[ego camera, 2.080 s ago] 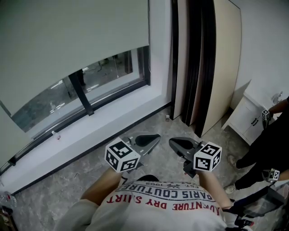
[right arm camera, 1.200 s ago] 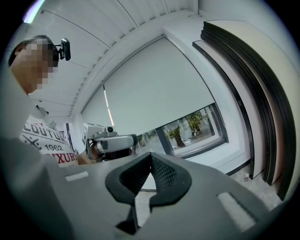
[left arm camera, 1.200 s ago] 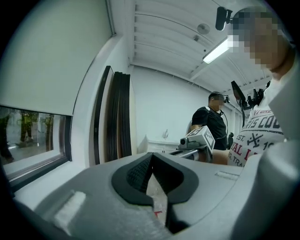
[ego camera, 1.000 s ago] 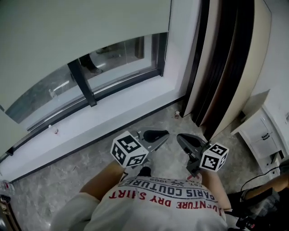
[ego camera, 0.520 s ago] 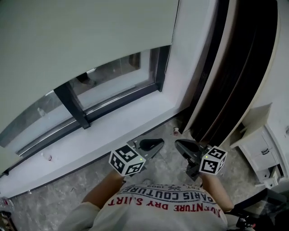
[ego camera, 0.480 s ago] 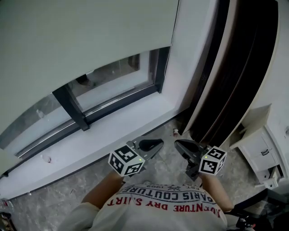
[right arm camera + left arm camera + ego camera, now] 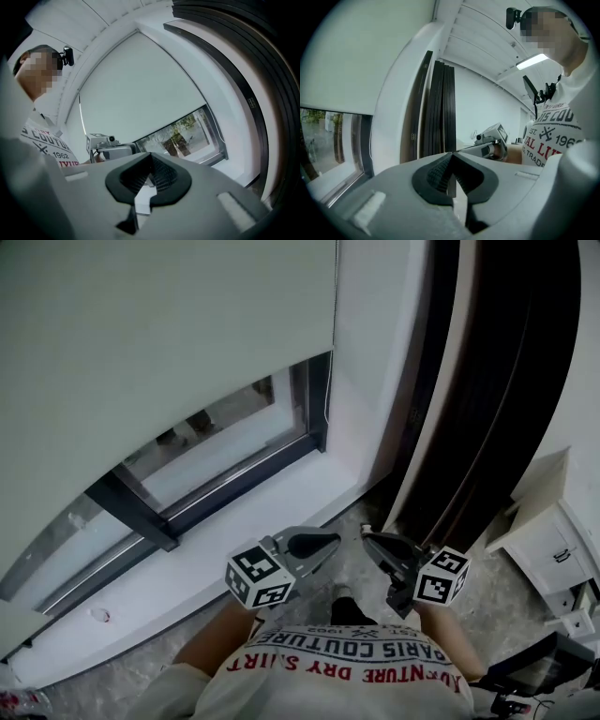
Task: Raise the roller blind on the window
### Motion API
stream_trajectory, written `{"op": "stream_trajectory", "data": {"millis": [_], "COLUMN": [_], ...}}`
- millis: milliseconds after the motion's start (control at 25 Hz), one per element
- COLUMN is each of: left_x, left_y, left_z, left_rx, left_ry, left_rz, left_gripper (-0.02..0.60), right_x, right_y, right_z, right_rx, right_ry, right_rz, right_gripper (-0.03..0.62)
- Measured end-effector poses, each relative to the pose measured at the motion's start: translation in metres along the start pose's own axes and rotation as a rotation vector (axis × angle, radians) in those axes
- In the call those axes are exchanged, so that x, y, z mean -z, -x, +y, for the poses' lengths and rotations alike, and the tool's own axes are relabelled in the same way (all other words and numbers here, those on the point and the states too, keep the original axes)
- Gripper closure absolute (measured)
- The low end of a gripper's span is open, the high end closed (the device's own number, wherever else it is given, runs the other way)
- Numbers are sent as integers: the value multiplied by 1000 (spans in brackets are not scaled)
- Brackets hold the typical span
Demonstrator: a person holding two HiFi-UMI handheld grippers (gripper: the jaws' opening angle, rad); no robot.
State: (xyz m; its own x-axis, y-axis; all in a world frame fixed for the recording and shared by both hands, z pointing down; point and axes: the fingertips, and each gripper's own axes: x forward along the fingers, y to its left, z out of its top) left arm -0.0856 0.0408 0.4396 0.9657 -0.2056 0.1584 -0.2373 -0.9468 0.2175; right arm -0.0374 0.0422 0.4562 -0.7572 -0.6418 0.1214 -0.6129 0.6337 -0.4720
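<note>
The pale roller blind (image 7: 141, 352) hangs low over the window (image 7: 225, 442), leaving a strip of glass bare above the sill. A thin pull cord (image 7: 326, 399) hangs at the window's right edge. My left gripper (image 7: 325, 544) and right gripper (image 7: 367, 538) are held side by side at chest height, well short of the blind and cord. Both are shut with nothing in them; the left jaws have just been closing. The left gripper view shows its jaws (image 7: 451, 157) together and the blind (image 7: 356, 56) at the left. The right gripper view shows its jaws (image 7: 151, 156) together and the blind (image 7: 140, 93) ahead.
A white windowsill (image 7: 234, 521) runs below the glass. Dark tall panels (image 7: 478, 381) lean against the wall to the right of the window. A white cabinet (image 7: 553, 540) stands at the far right. A small object (image 7: 366, 528) lies on the grey floor by the panels.
The person has stepped closer to the window's right end, so the panels and cord now sit nearer. Both grippers moved along, still side by side. The blind's bottom edge has kept its height.
</note>
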Motion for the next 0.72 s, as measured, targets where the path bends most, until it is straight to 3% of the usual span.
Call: {"op": "stream_trajectory", "data": {"millis": [120,360,560,720], "left_x": [-16,-52,-87,-108], "left_y": [-30,-83,-123,-138], "left_z": [27,107,146,169], "left_rx": [16,-93,-145,-130], "left_ry": [-20,-19,-45,-8], "left_rz": [-20,-36,-97,-142], "left_gripper": [581,580,580,580], "right_x": [-18,-71,-109,-132], "right_y": [-7,-26,-29,-38], "right_z": [-40,-118,-166,-189], "right_rx": [-11,-50,-86,-100], "right_ry": [2,-2,25,38], "right_rz": [-3,-6,-5,-12], "right_gripper": [588,588,588,588]}}
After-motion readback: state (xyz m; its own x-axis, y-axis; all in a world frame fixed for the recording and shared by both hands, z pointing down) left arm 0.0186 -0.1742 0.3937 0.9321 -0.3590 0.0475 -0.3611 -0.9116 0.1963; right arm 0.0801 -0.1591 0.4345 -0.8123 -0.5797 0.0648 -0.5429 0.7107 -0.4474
